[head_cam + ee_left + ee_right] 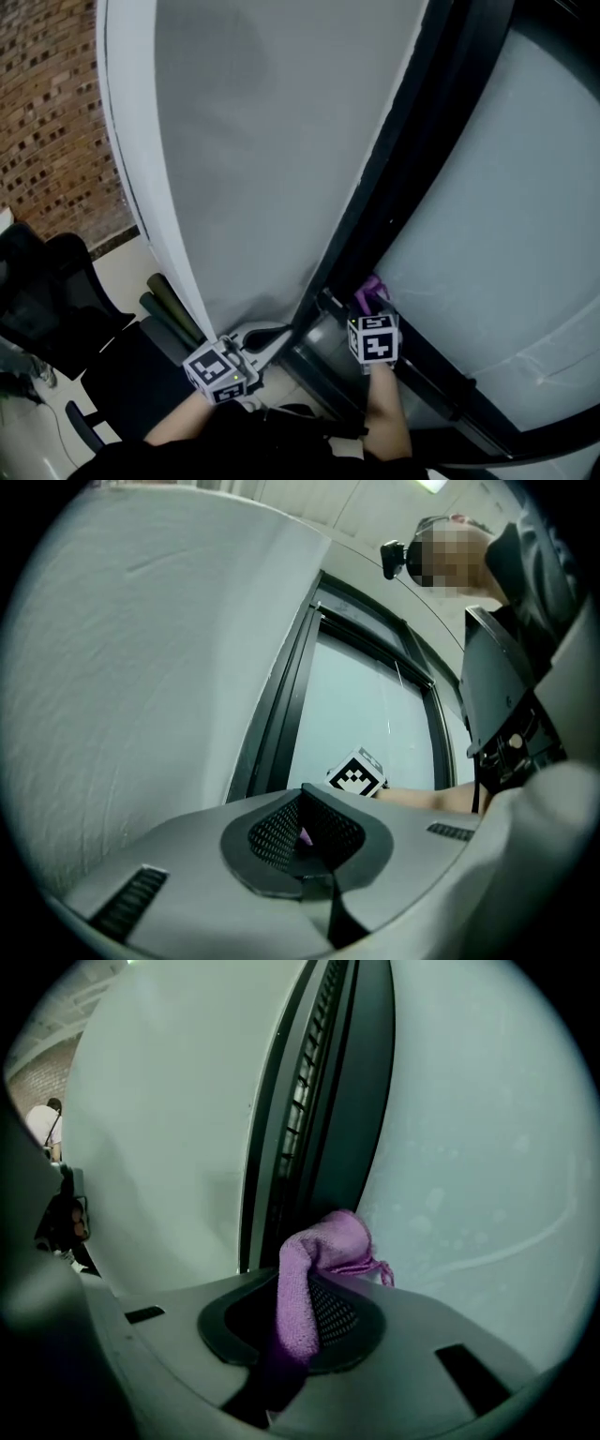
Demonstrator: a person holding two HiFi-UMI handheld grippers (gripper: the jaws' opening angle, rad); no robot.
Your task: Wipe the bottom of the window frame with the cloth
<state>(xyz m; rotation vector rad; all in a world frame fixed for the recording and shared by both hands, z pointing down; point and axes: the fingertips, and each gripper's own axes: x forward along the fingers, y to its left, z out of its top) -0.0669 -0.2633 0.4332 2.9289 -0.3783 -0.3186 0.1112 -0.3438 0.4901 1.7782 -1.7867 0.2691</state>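
Observation:
A purple cloth (368, 292) (321, 1249) is pinched in my right gripper (367, 304) (300, 1321), which is shut on it. The cloth's bunched end sticks out past the jaws, up against the dark window frame (398, 183) (328, 1119) where it meets the glass (497, 206). My left gripper (279, 336) (305, 841) is just left of the right one, pointing at the same frame (281, 714). Its jaws are shut with nothing between them. The right gripper's marker cube (357, 774) shows beyond it.
A white panel (262, 141) runs along the left of the frame. Further left are a brick wall (47, 112), a black office chair (47, 291) and dark rolled items (169, 309) on the floor. A person (45, 1124) stands far off.

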